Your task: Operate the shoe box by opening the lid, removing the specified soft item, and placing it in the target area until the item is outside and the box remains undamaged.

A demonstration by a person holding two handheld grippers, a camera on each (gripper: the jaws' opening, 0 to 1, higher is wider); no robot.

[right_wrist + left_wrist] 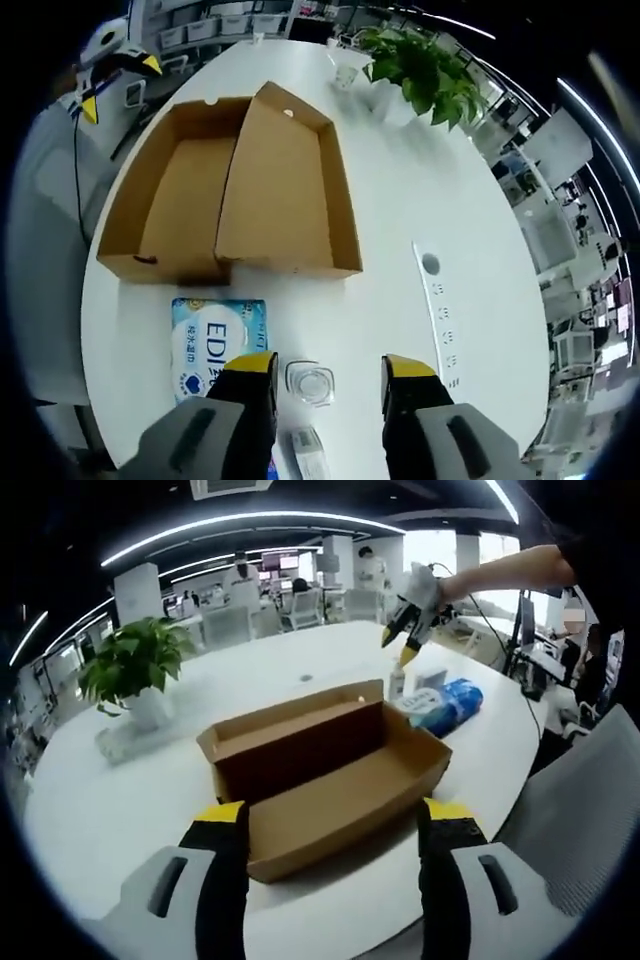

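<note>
— Lying open just ahead of the left gripper (332, 830), the shoe box (325, 770)?
— Yes. Both tongs spread, gripping nothing; the tissue pack (218, 335) sits beside the right gripper (328, 380).

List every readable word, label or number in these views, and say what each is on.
"EDI": large white letters on the blue soft pack beside the open shoe box.
Smaller print on that pack: too blurred to read.
Markings along the table's inset strip: too small to read.
</note>
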